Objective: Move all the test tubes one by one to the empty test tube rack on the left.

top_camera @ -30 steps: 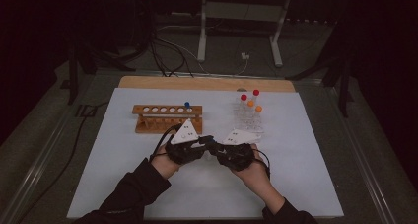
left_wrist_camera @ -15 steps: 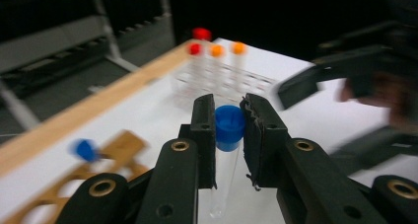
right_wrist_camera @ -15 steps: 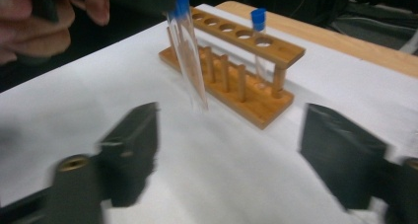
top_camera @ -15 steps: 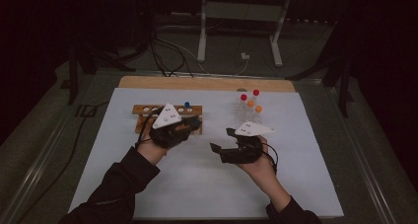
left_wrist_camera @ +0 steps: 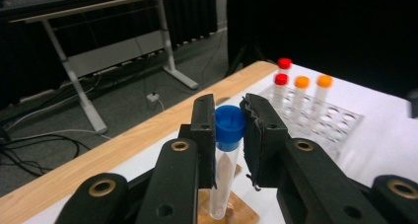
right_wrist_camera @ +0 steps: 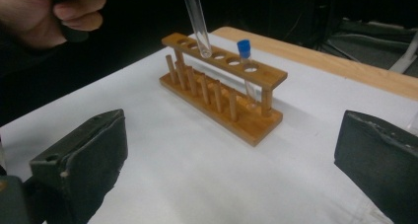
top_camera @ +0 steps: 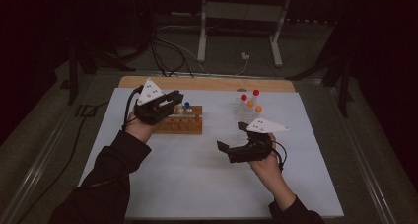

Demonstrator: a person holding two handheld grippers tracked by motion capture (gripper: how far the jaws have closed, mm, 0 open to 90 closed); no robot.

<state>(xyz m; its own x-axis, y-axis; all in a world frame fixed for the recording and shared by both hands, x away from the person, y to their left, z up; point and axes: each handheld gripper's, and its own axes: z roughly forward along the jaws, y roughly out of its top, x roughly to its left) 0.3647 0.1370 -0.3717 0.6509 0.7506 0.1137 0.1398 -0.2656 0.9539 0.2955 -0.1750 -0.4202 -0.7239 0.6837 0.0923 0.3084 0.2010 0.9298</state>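
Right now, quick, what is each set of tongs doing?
Left tongs: closed on a blue-capped tube above the wooden rack.
Right tongs: open, holding nothing.

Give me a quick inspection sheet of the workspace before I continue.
Surface: white mat on a wooden table.
Job's things: wooden rack holding one blue-capped tube; second tube held above the rack; clear rack with red-capped and orange-capped tubes.
Clutter: nothing seen.
Grippers: left tool shut on the second tube; right tool open, empty, above the mat.
Cables: floor cables behind the table.
Surroundings: metal frame, dark room.
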